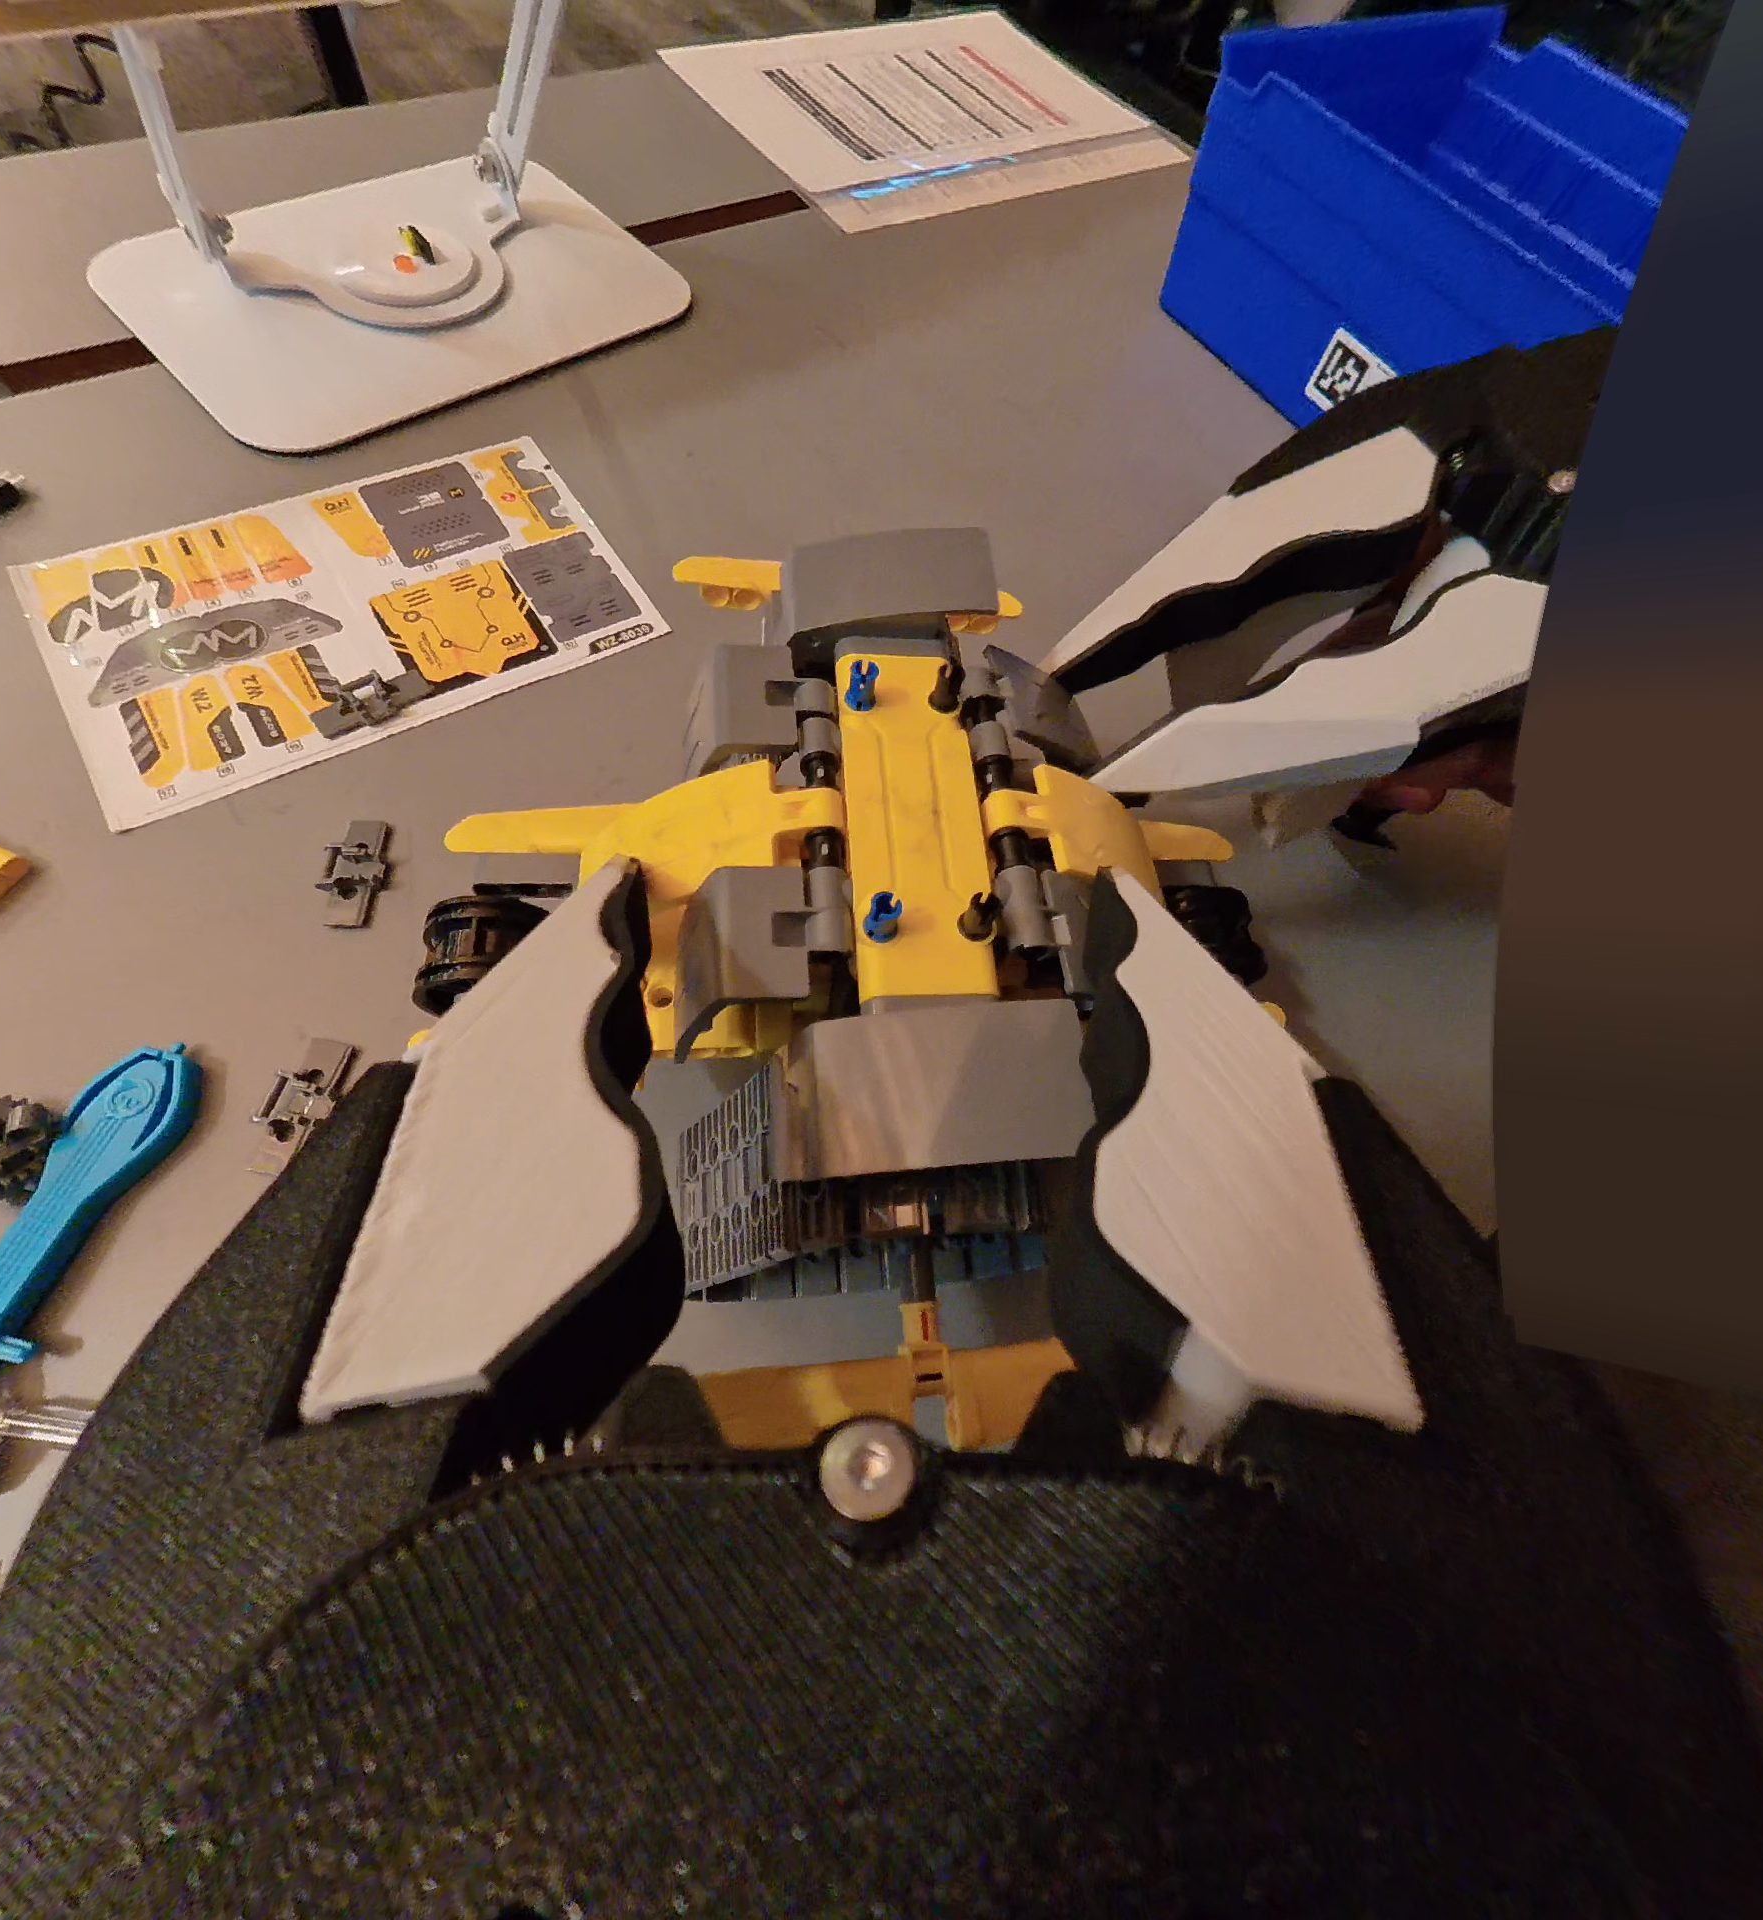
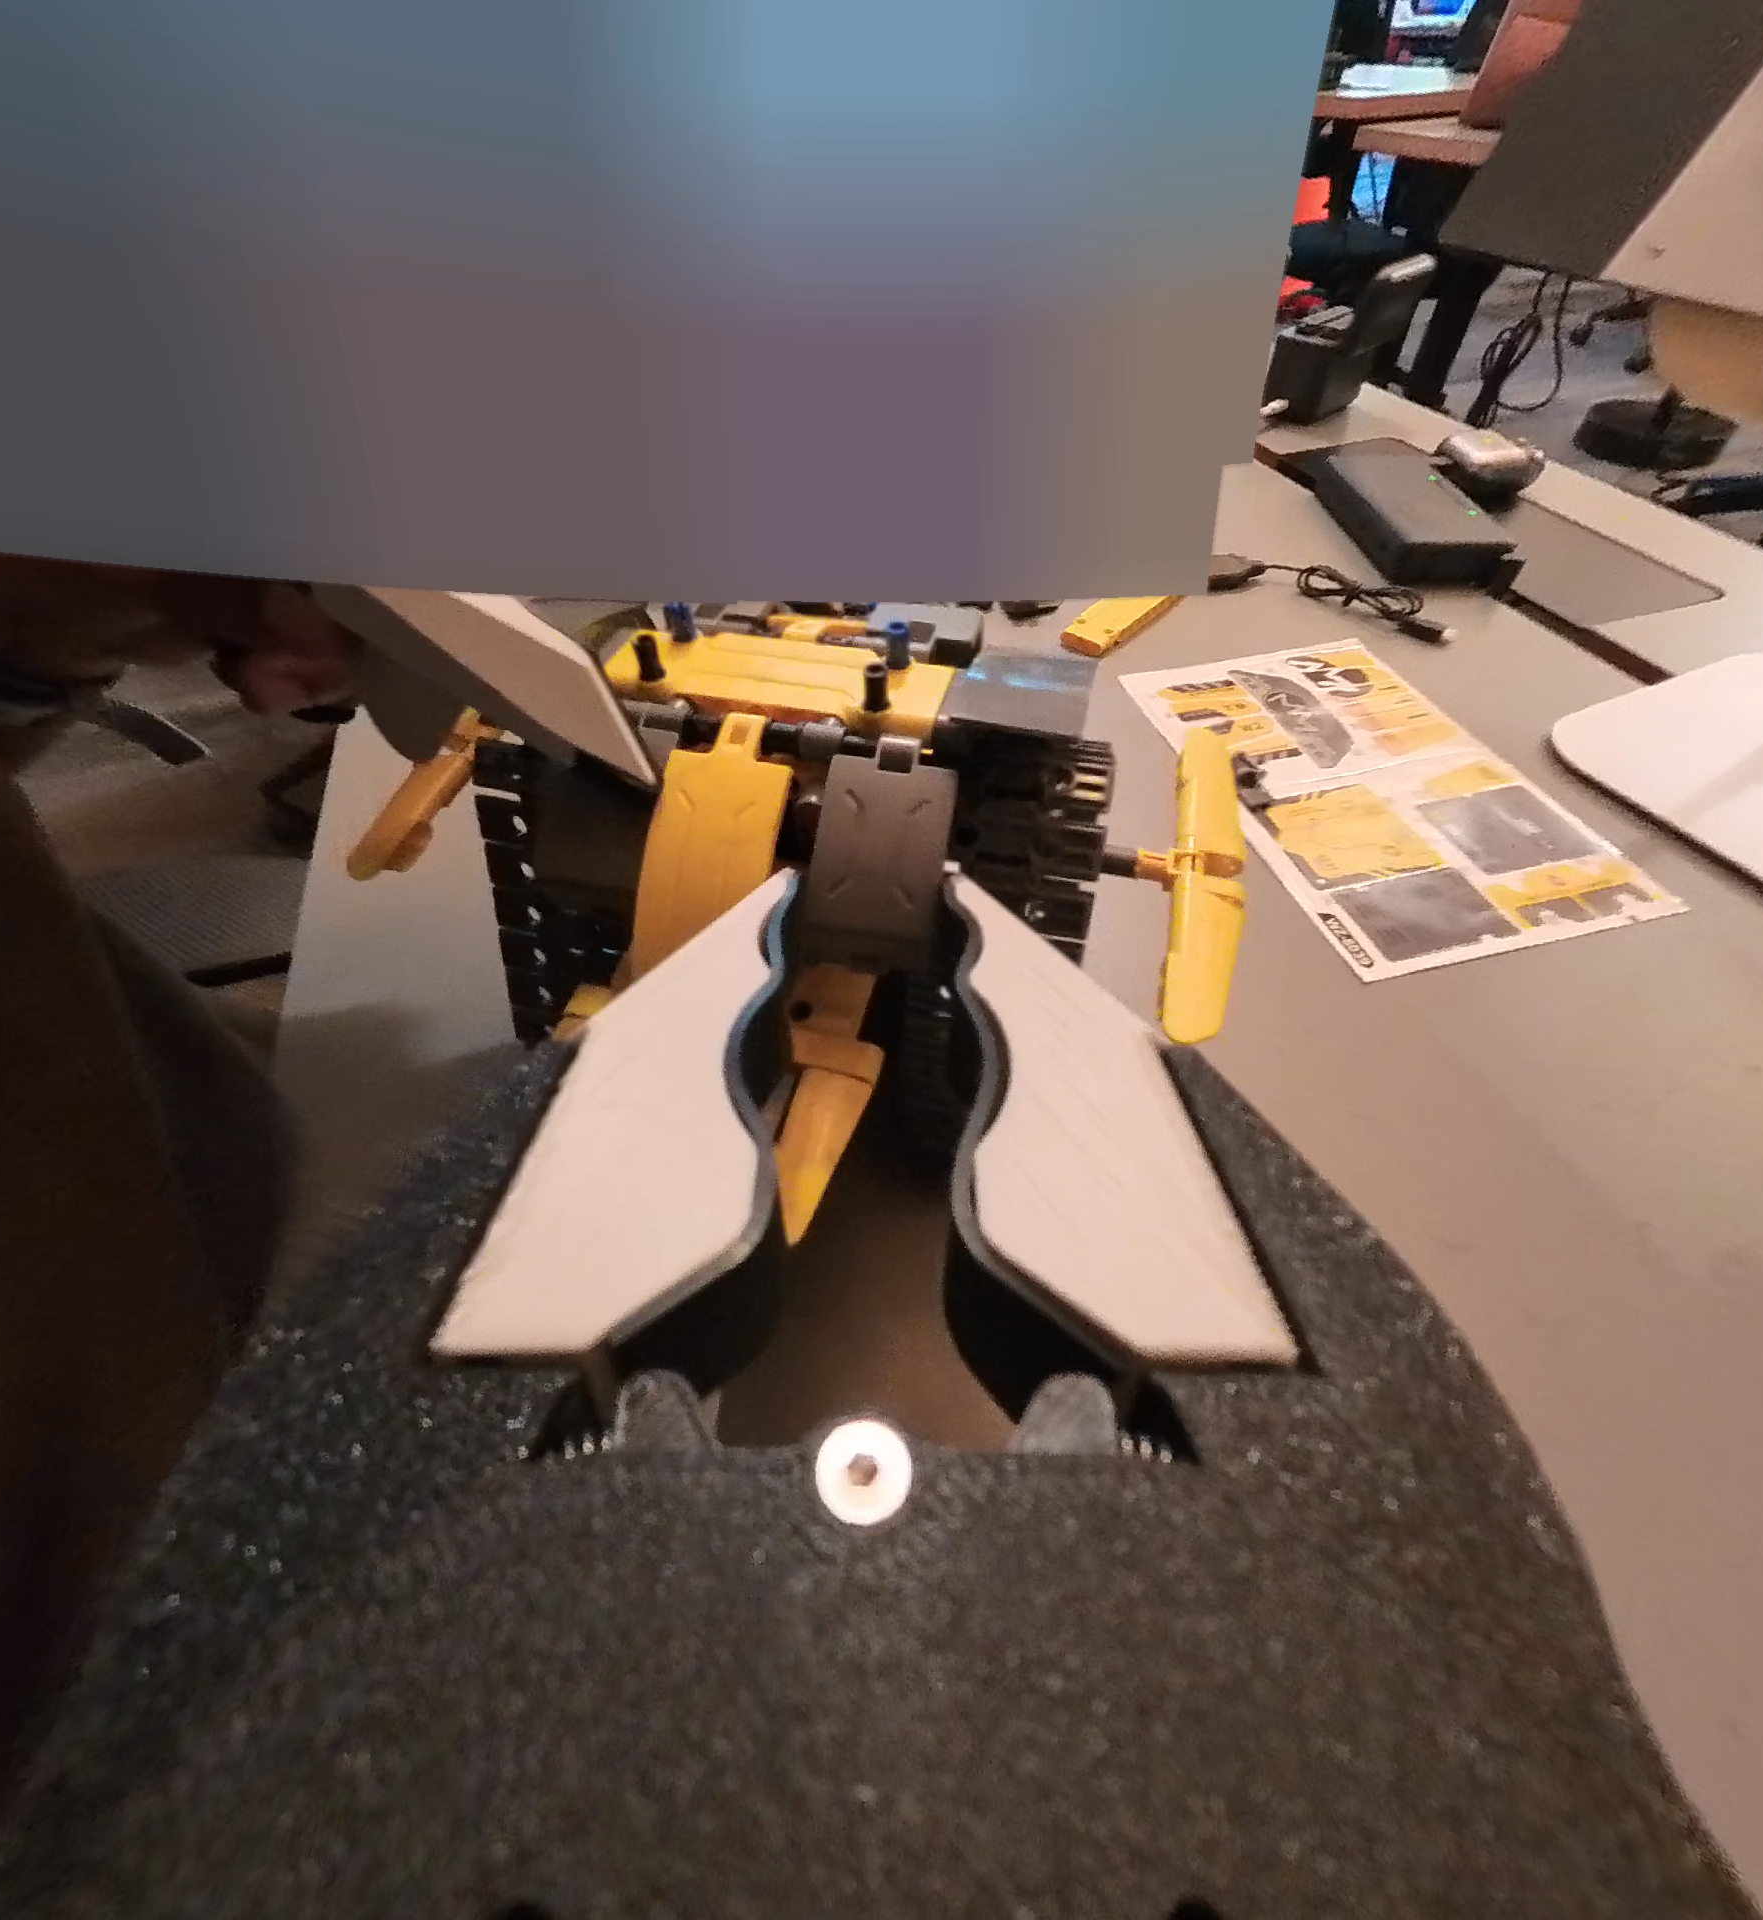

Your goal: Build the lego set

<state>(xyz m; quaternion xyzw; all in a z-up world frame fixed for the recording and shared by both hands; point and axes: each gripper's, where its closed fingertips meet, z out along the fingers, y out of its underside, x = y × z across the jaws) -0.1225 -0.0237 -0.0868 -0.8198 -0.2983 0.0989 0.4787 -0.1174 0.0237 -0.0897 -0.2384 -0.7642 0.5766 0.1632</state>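
Grey bench (image 1: 856,395) carries it all, with a blue bin (image 1: 1396,208) at its far right edge and a white stand base (image 1: 389,312) toward the far left. Mid-bench sits the yellow-and-grey brick vehicle (image 1: 908,831), long axis running straight away from the left gripper (image 1: 861,904), whose fingers are spread wide and clamped on the model's two flanks. Right gripper (image 2: 872,914) comes in square from the side, its fingers nipped onto a grey side panel (image 2: 877,842). Sticker sheet (image 1: 337,623) lies left of the model; blue plastic tool (image 1: 46,1195) by the near left edge.
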